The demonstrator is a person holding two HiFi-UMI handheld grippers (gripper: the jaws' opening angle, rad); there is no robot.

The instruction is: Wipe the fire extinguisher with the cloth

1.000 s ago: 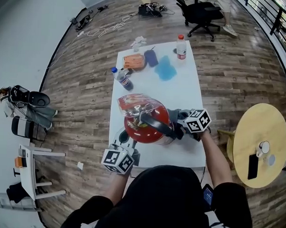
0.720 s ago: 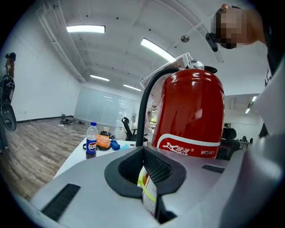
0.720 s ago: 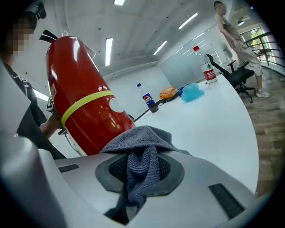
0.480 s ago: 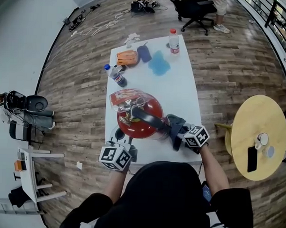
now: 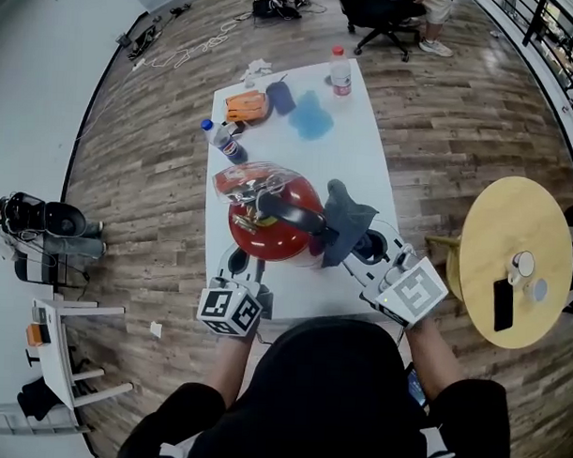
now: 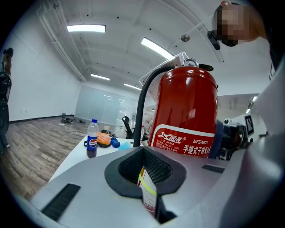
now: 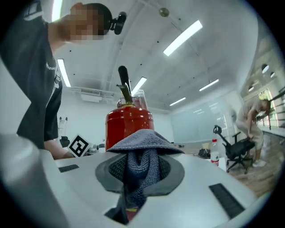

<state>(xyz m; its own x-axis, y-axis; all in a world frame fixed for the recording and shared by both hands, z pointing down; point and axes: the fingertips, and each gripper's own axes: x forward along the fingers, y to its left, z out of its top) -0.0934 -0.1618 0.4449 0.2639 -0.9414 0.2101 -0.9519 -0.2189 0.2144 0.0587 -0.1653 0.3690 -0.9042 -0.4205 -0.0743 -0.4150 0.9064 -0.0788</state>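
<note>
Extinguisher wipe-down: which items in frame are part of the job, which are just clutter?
Job: fire extinguisher; cloth, in right hand-held gripper; left hand-held gripper, shut on a printed label.
Clutter: cola bottle; red-capped bottle; orange item; blue rag; round side table.

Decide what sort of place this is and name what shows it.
Probably an office or lab workspace: a white table, a black swivel chair and loose cables on a wood floor, with strip lights overhead.
</note>
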